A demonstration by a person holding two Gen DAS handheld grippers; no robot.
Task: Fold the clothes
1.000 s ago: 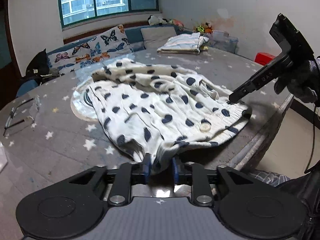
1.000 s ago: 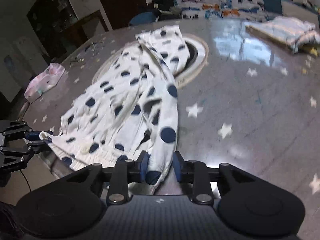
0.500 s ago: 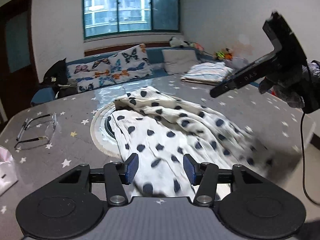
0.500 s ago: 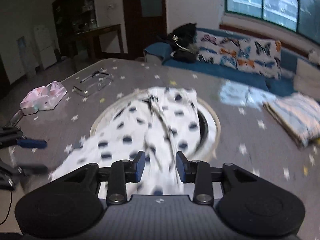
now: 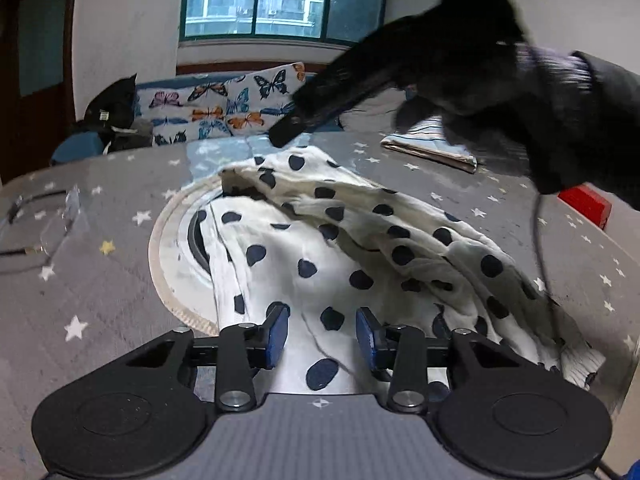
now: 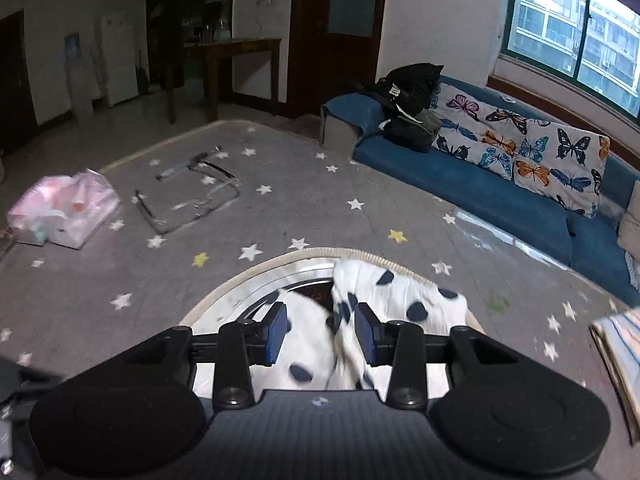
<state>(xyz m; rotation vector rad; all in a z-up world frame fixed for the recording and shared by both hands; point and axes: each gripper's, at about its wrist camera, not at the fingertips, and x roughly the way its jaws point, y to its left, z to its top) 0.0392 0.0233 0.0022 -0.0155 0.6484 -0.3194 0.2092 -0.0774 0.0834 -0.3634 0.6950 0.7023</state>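
A white garment with dark blue dots [image 5: 320,248] lies crumpled on the grey star-print table [image 5: 100,292], partly over a round inset plate [image 5: 176,264]. My left gripper [image 5: 321,336] hovers over the garment's near end. Its jaws are closing, the cloth lies under the gap, and the blue pads [image 5: 276,336] are not pressing it. My right gripper [image 5: 286,134], blurred and held by a gloved hand [image 5: 480,92], reaches over the garment's far end. In the right wrist view, the right gripper [image 6: 321,332] stands open above the garment [image 6: 384,300], a fold rising between its pads.
Eyeglasses [image 6: 188,200] and a pink tissue pack [image 6: 60,212] lie on the table's left. Folded striped clothes [image 5: 432,148] sit at the far right, with a red box [image 5: 584,204] beyond the edge. A blue sofa with butterfly cushions [image 6: 520,152] borders the far side. A thin cable [image 5: 538,240] hangs from the hand.
Both grippers let go of the garment's hem. The cloth dropped onto the table. The right gripper swung across to the garment's far end, and the left moved in over the near end.
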